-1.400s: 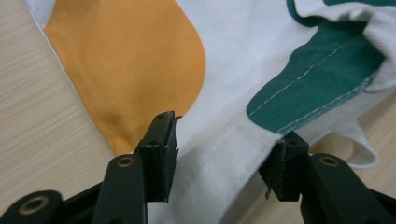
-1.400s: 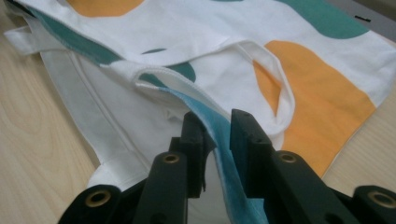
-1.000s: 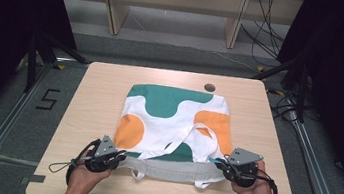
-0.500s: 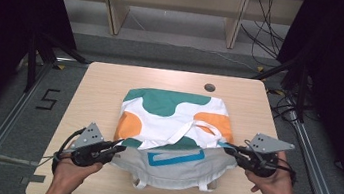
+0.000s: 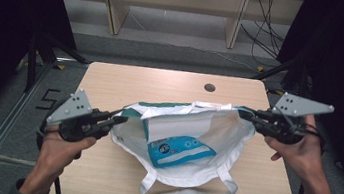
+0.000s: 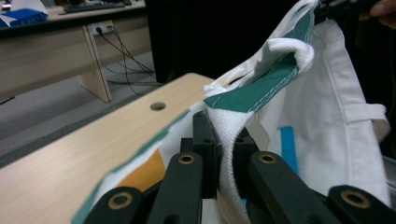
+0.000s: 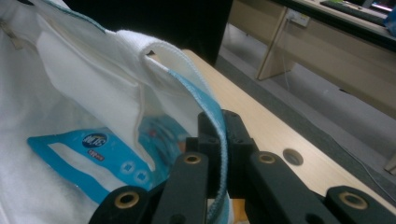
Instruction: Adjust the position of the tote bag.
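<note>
**Both grippers clamped, arms spread wide**

The left gripper is held by the left hand at the left rim of the tote bag, its jaws closed on the fabric edge and pointing right. The right gripper sits in the right hand at the bag's right rim, jaws likewise pinched on cloth, pointing left. Both forearms angle outward from the bag, and the right gripper is held higher.
</note>
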The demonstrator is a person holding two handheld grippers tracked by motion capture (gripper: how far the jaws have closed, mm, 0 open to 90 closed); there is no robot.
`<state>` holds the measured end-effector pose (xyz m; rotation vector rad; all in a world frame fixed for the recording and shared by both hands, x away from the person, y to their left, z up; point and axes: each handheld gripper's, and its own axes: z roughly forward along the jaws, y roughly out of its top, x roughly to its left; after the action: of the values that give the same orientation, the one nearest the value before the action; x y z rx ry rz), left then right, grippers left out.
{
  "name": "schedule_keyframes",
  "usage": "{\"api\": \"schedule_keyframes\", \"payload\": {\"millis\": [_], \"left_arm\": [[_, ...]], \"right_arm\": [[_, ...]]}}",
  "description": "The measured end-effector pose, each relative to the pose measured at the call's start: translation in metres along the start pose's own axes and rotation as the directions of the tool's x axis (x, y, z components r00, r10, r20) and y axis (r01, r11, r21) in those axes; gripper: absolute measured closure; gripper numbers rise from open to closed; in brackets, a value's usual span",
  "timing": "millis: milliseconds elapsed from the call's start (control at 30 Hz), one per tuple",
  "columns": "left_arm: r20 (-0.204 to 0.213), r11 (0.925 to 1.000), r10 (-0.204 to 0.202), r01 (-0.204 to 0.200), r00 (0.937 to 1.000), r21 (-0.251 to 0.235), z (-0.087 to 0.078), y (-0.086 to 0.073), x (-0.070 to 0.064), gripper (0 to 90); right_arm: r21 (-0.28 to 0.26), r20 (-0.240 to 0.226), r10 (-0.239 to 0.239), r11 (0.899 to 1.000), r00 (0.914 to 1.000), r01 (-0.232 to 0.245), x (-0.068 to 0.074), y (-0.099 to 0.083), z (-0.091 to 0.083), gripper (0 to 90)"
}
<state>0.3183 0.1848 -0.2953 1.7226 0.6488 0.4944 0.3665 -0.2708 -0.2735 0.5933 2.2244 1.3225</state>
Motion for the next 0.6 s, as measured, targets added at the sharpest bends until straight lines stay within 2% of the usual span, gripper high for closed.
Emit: {"api": "schedule_keyframes", "payload": {"millis": [33, 67, 100, 133, 167, 233, 267, 300, 333, 367, 400, 433, 500, 600], "left_arm": [[-0.003, 0.9999, -0.002, 0.002, 1.0000, -0.013, 0.000, 0.006, 0.003, 85.4], [-0.006, 0.9999, -0.001, 0.001, 1.0000, -0.014, -0.001, 0.013, 0.005, 85.4], [-0.003, 0.9999, -0.005, 0.005, 1.0000, -0.011, -0.001, 0.020, 0.008, 85.4], [-0.001, 1.0000, -0.007, 0.007, 1.0000, -0.006, 0.000, 0.026, 0.011, 85.4], [-0.007, 1.0000, -0.006, 0.006, 1.0000, -0.001, 0.002, 0.031, 0.016, 85.3], [-0.025, 0.9997, -0.023, 0.023, 0.9994, 0.003, 0.009, 0.038, 0.027, 85.3], [-0.036, 0.9992, -0.039, 0.040, 0.9986, 0.008, 0.019, 0.039, 0.042, 85.4], [-0.036, 0.9992, -0.039, 0.040, 0.9986, 0.008, 0.019, 0.039, 0.042, 85.5], [-0.050, 0.9981, -0.060, 0.061, 0.9969, 0.009, 0.029, 0.038, 0.053, 85.6], [-0.051, 0.9977, -0.067, 0.067, 0.9965, 0.013, 0.034, 0.036, 0.058, 85.5], [-0.051, 0.9977, -0.067, 0.067, 0.9965, 0.013, 0.034, 0.036, 0.058, 85.4], [-0.057, 0.9963, -0.085, 0.085, 0.9948, 0.007, 0.038, 0.034, 0.062, 85.4], [-0.058, 0.9955, -0.092, 0.093, 0.9941, 0.017, 0.044, 0.030, 0.069, 85.3], [-0.062, 0.9947, -0.091, 0.094, 0.9940, 0.043, 0.048, 0.024, 0.074, 84.3]], "right_arm": [[-0.010, -0.006, 0.000, 1.000, 1.0000, 0.000, -0.004, 0.007, -0.001, 88.4], [-0.009, -0.013, -0.007, 1.000, 0.9999, 0.007, -0.012, 0.021, -0.003, 88.4], [-0.009, -0.013, -0.007, 1.000, 0.9999, 0.007, -0.012, 0.021, -0.003, 88.4], [-0.006, 0.001, -0.002, 1.000, 1.0000, 0.002, -0.020, 0.035, -0.003, 88.4], [0.003, 0.004, 0.013, 1.000, 0.9999, -0.013, -0.023, 0.041, -0.001, 88.4], [0.008, 0.012, 0.004, 1.000, 0.9999, -0.004, -0.028, 0.045, 0.001, 88.4], [0.022, 0.017, 0.018, 1.000, 0.9997, -0.019, -0.037, 0.052, 0.010, 88.4], [0.022, 0.017, 0.018, 1.000, 0.9997, -0.019, -0.037, 0.052, 0.010, 88.4], [0.051, 0.034, 0.024, 0.998, 0.9991, -0.026, -0.047, 0.055, 0.021, 88.4], [0.050, 0.042, 0.034, 0.998, 0.9985, -0.037, -0.053, 0.055, 0.028, 88.4], [0.050, 0.042, 0.034, 0.998, 0.9985, -0.037, -0.053, 0.055, 0.028, 88.4], [0.055, 0.049, 0.037, 0.998, 0.9981, -0.040, -0.058, 0.055, 0.034, 88.4], [0.057, 0.041, 0.083, 0.995, 0.9957, -0.085, -0.065, 0.055, 0.047, 88.4], [0.096, 0.041, 0.125, 0.987, 0.9913, -0.129, -0.074, 0.051, 0.064, 88.4]]}}
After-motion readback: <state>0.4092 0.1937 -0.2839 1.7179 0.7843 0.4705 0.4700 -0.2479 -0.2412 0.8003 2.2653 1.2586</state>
